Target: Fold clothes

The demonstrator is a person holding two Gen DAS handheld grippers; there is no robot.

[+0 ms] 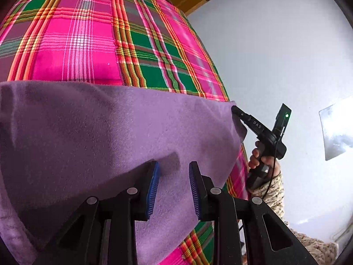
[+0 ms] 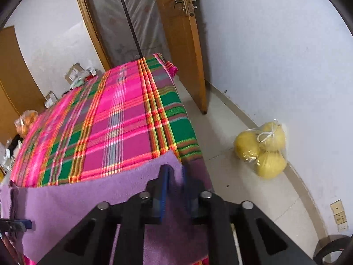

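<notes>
Cloth [image 1: 110, 121] is spread under the parted, empty left gripper [image 1: 174, 190]; its corner is pinched by the right gripper [image 2: 175, 190].

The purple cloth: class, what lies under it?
Under the purple cloth lies the pink-and-green plaid bedcover, showing beyond its edges. Anything between them is covered.

purple cloth [image 1: 114, 128], plaid blanket [image 1: 88, 33], jaws apart

Matt, fuzzy purple fleece cloth [image 1: 110, 128] lies on a woven plaid blanket [image 1: 88, 33].
</notes>
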